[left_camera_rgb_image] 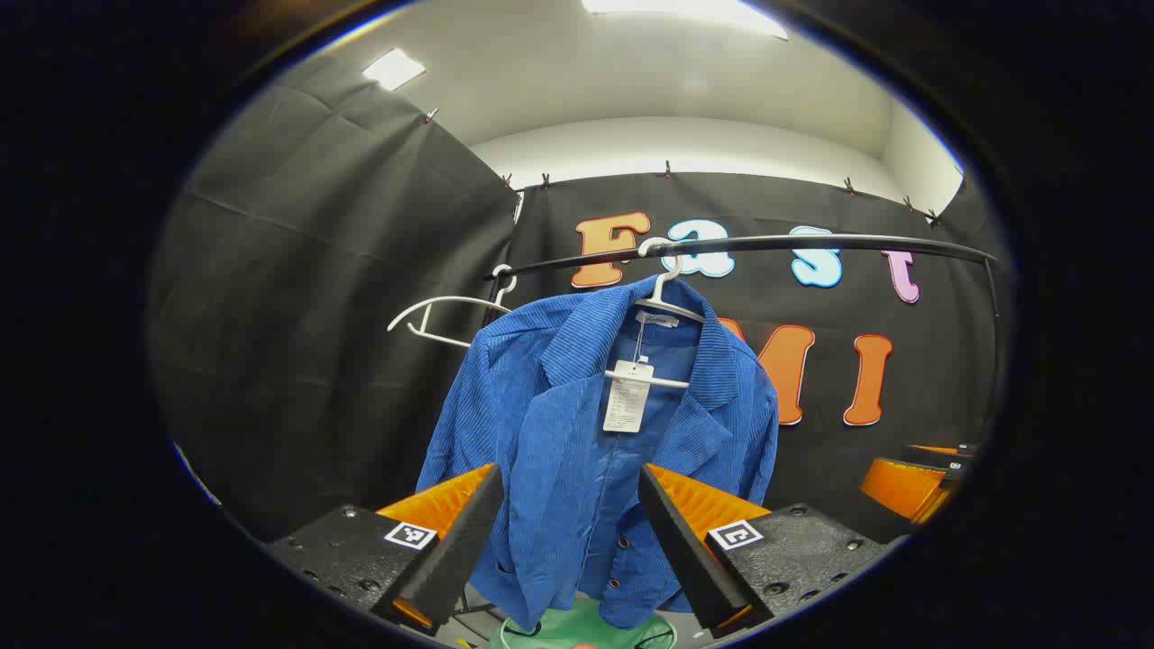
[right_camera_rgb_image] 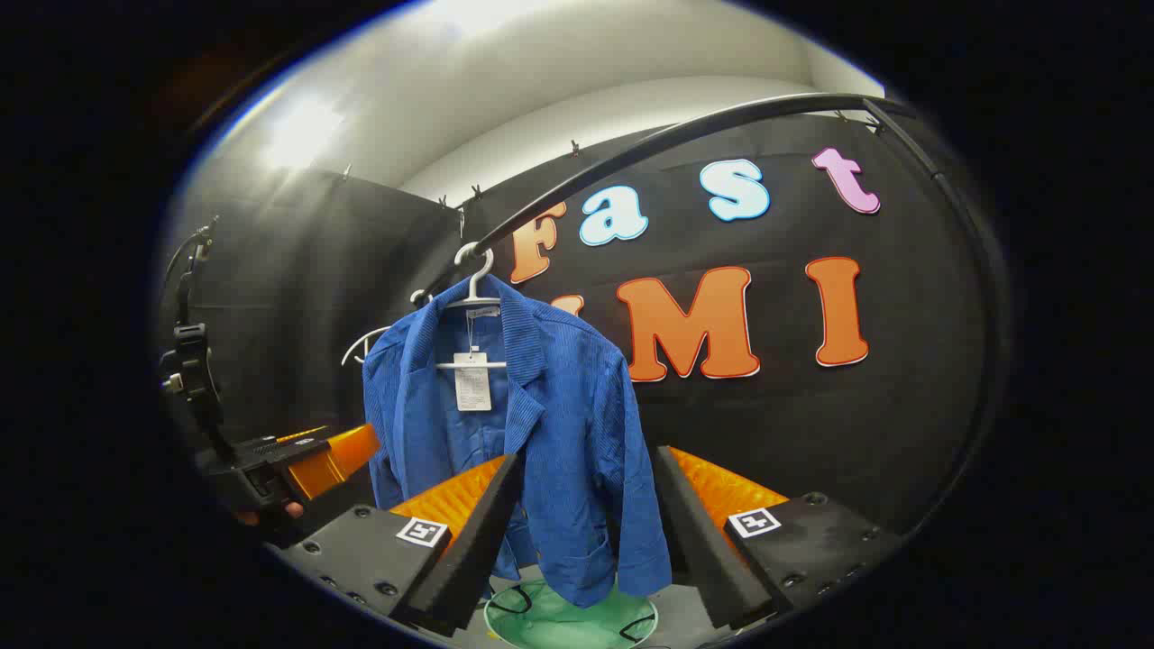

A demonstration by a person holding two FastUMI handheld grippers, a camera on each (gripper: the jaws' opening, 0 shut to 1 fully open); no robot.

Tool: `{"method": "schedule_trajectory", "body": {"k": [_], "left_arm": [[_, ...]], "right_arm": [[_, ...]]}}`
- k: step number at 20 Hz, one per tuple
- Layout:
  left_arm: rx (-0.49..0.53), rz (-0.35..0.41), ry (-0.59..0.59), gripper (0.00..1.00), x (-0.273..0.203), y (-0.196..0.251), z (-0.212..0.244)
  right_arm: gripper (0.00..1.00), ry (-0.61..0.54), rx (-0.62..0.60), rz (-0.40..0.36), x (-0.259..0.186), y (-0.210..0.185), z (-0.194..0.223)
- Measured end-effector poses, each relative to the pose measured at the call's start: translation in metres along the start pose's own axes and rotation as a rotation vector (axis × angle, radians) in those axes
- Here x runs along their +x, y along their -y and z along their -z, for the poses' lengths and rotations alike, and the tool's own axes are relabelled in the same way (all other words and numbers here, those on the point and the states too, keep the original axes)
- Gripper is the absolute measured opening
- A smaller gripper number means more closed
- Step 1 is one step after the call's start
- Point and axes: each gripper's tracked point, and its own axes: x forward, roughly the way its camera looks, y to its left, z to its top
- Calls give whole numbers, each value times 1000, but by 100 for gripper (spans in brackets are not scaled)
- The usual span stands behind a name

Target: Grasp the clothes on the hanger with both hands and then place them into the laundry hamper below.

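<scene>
Black cloth walls the booth, and a dark rail (left_camera_rgb_image: 811,243) runs across above both my tongs. Straight ahead of the left tongs (left_camera_rgb_image: 571,541), their fingers wide apart and empty, the blue jacket (left_camera_rgb_image: 577,424) hangs lengthwise downward on a white hanger (left_camera_rgb_image: 665,302). From the right tongs (right_camera_rgb_image: 584,532) (also spread, holding nothing) it sits ahead and slightly left. A green hamper (right_camera_rgb_image: 570,617) lies below the hem. I judge the left tongs nearer; both must reach forward and up.
</scene>
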Motion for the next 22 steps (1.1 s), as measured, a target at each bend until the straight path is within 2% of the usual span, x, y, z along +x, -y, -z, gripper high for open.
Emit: {"method": "schedule_trajectory", "body": {"k": [2, 4, 7, 8, 9, 11, 12, 14, 15, 21, 22], "left_arm": [[10, -10, -6, 92, 0, -7, 4], [19, -20, -8, 95, -2, -12, 3], [24, -19, -12, 94, -7, -14, 3], [30, -22, -11, 92, -9, -16, 3], [37, -25, -10, 95, -10, -16, 2], [41, -29, -4, 95, -15, -16, 0], [39, -28, -1, 95, -17, -16, -1], [32, -29, -2, 92, -21, -16, -1], [32, -35, -2, 95, -21, -17, 0], [39, -61, 8, 94, -20, -25, -2], [43, -63, 9, 91, -19, -26, -2]], "right_arm": [[92, 1, -9, -1, 1, -4, 1], [98, 3, -8, -7, 0, -7, 2], [98, -3, 1, -10, -1, -8, 4], [98, -2, 6, -7, -2, -8, 4], [98, -1, 11, -6, -3, -6, 4], [98, 1, 18, -4, -8, -3, 3], [89, 1, 19, -2, -8, -1, 3], [89, 1, 21, 1, -9, 2, 3], [89, 2, 25, 1, -10, 4, 3], [89, -5, 27, 3, -7, 8, 6], [89, -3, 28, 4, -5, 8, 6]]}}
